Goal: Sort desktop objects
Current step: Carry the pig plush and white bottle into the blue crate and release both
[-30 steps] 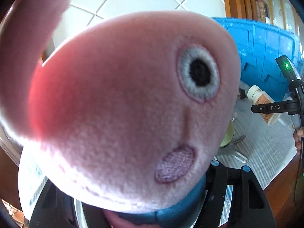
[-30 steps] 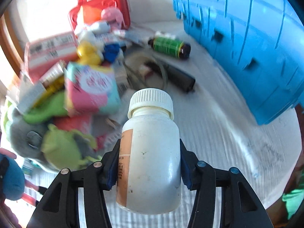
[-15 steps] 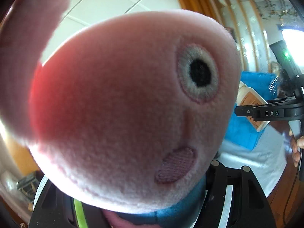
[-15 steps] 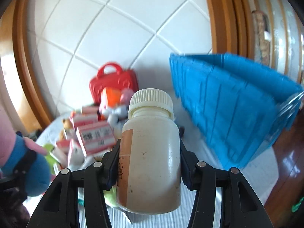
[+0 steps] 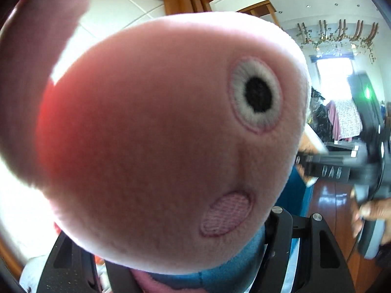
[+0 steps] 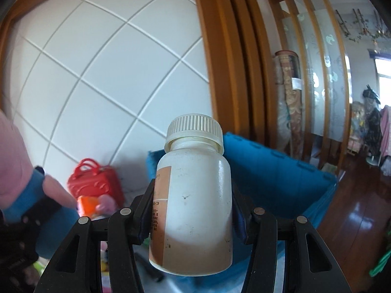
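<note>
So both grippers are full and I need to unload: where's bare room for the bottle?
The bin behind the bottle shows bare inner walls; its floor is hidden. Crowded: the pile by the red case, at left. The plush blocks the left view.

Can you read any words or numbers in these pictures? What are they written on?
"DAS", blurred but just readable, on the black side of the right gripper as the left wrist camera sees it.
Small print on the orange label of the white bottle: too small to read.
Red case: no writing shows.
Pink plush toy: no writing, only a stitched eye.
</note>
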The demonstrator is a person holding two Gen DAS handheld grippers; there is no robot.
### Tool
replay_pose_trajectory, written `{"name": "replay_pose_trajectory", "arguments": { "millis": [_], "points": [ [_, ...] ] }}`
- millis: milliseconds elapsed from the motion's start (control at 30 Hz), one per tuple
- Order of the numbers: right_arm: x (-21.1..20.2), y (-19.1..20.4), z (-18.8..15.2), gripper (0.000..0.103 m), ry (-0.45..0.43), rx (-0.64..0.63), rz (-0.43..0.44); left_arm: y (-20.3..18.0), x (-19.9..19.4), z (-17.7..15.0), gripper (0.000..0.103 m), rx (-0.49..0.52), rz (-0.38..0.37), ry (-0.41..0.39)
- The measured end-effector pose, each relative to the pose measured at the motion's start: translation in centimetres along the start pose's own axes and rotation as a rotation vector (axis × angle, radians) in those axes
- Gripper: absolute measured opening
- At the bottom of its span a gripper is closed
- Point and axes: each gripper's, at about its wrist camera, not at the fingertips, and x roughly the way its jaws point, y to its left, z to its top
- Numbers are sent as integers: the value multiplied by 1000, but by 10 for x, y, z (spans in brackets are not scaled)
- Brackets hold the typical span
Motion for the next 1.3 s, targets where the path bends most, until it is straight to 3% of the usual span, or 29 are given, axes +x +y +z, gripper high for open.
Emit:
{"name": "replay_pose_trajectory", "arguments": {
  "millis": [100,167,233,300,433,500,567,633,700,767,900,967,1033,1100,1300],
  "points": [
    [34,-33,18,52,19,17,-14,-21,50,24,71,-11,-17,21],
    [60,-52,26,53,49,25,-22,-32,80,37,81,-10,-7,43],
    [82,-70,32,60,85,31,-30,-39,104,49,81,-21,4,58],
    [93,-86,34,84,81,40,-44,-46,126,58,86,-7,31,87],
    [100,-104,37,86,61,42,-38,-45,160,66,88,-23,37,109],
    [98,-109,37,91,45,47,-31,-35,207,66,90,-37,14,83],
    [94,-112,37,91,31,62,-26,-49,210,65,102,-8,43,89],
    [93,-117,38,90,21,72,-53,-71,185,66,102,49,71,125],
    [90,-124,38,93,19,90,-36,-79,194,59,102,152,103,180],
    [85,-128,39,93,9,93,-47,-82,200,50,102,184,87,212],
    [75,-124,42,97,-29,80,-48,-87,200,57,102,136,64,211],
    [71,-119,43,97,-42,73,-42,-67,195,60,102,115,65,207],
    [67,-113,44,97,-54,63,-30,-81,199,55,102,75,80,189],
    [62,-104,43,97,-73,50,-17,-48,143,18,102,19,105,144],
    [42,-66,21,101,-143,23,50,2,77,-30,102,-43,289,52]
  ]
}}
